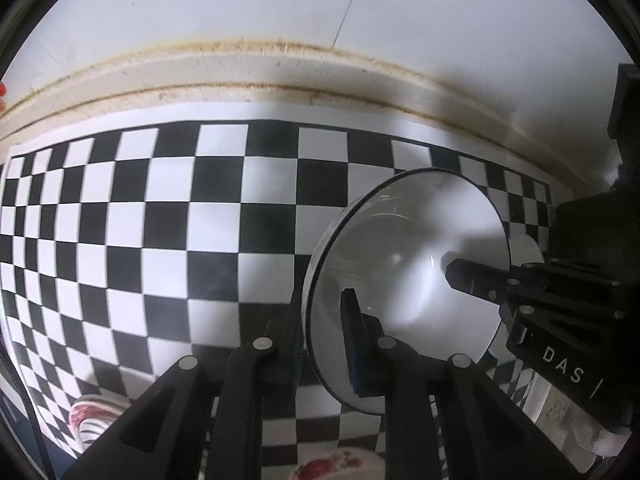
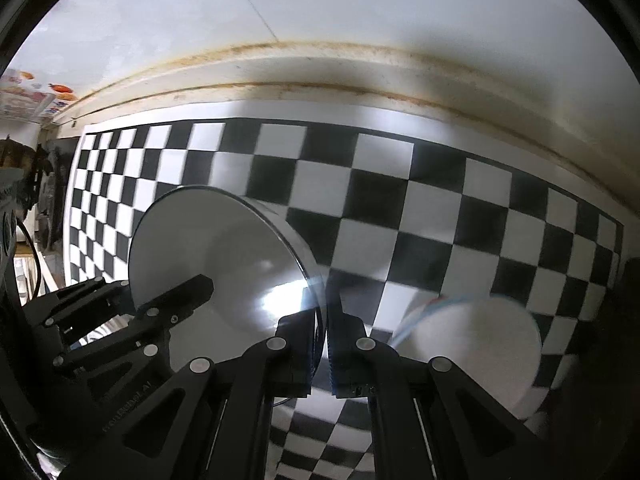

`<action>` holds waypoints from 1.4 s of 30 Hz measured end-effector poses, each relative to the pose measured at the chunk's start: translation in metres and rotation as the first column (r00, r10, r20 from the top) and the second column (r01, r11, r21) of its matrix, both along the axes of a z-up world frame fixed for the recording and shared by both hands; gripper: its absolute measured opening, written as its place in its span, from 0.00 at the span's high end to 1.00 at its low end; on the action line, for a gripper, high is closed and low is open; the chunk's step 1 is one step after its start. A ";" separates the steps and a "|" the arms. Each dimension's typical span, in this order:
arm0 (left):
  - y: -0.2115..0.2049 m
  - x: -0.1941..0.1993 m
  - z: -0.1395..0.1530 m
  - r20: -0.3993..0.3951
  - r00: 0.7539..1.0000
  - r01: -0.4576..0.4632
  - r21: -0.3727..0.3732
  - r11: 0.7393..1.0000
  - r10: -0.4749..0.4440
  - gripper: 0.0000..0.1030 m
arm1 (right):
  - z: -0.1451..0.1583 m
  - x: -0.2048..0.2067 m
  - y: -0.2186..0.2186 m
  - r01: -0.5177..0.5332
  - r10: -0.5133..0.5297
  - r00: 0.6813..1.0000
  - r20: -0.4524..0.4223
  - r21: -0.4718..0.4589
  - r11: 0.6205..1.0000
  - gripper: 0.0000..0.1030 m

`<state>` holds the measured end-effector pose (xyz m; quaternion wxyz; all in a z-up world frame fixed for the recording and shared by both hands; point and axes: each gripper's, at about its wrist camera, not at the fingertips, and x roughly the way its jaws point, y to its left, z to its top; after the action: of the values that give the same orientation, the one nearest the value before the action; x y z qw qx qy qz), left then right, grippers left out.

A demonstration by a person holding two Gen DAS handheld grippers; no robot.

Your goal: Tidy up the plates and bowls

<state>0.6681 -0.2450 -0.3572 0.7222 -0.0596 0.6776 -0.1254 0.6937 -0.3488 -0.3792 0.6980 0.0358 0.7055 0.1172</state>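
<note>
Two grippers share one round white black-rimmed bowl (image 1: 404, 280) over the checkered black-and-white mat (image 1: 160, 220), we judge to lift it level: our left gripper (image 1: 324, 344) pinches its rim at nine o'clock, our right gripper (image 2: 326, 344) at three.

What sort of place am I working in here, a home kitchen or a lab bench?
Probably a home counter set up for recording: a checkerboard mat against a stained wall trim, a white bowl and floral-patterned dishes lying about.
</note>
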 end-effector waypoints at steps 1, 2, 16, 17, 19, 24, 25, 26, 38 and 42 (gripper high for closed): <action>0.001 -0.004 0.005 0.009 1.000 0.005 0.000 1.000 -0.005 0.85 | 0.005 -0.003 0.001 0.004 -0.004 1.000 0.006 0.004 1.000 0.94; 0.002 -0.009 0.011 0.019 1.000 0.012 0.001 1.000 -0.012 0.85 | 0.012 -0.010 0.002 0.009 -0.009 1.000 0.016 0.009 1.000 0.94; 0.051 -0.105 0.063 0.070 0.986 0.153 -0.005 0.988 -0.152 0.85 | 0.068 -0.134 0.012 0.071 -0.073 0.995 0.072 0.026 0.997 0.94; 0.053 -0.113 0.062 0.065 0.984 0.165 -0.006 0.986 -0.165 0.85 | 0.069 -0.146 0.014 0.074 -0.075 0.995 0.071 0.024 0.997 0.94; 0.057 -0.127 0.059 0.051 0.983 0.179 -0.010 0.984 -0.179 0.85 | 0.066 -0.162 0.017 0.077 -0.078 0.995 0.067 0.020 0.997 0.94; 0.055 -0.155 0.043 0.008 0.974 0.226 -0.001 0.974 -0.226 0.85 | 0.050 -0.198 0.025 0.084 -0.084 0.996 0.029 0.006 0.996 0.93; 0.054 -0.158 0.040 0.003 0.973 0.229 -0.001 0.973 -0.229 0.85 | 0.046 -0.200 0.025 0.085 -0.085 0.996 0.023 0.004 0.996 0.93; 0.053 -0.162 0.035 -0.008 0.971 0.237 0.002 0.971 -0.237 0.85 | 0.041 -0.205 0.026 0.086 -0.086 0.996 0.016 0.001 0.996 0.93; 0.041 -0.178 -0.002 -0.111 0.947 0.310 0.057 0.949 -0.302 0.85 | -0.006 -0.232 0.026 0.102 -0.104 0.990 -0.093 -0.021 0.995 0.93; 0.039 -0.181 -0.004 -0.107 0.944 0.321 0.080 0.944 -0.312 0.85 | -0.015 -0.238 0.027 0.110 -0.110 0.986 -0.128 -0.009 0.994 0.92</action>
<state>0.4867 -0.2059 -0.3613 0.6624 0.0792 0.7165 -0.2038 0.4557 -0.3213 -0.3945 0.6564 0.0813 0.7462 0.0752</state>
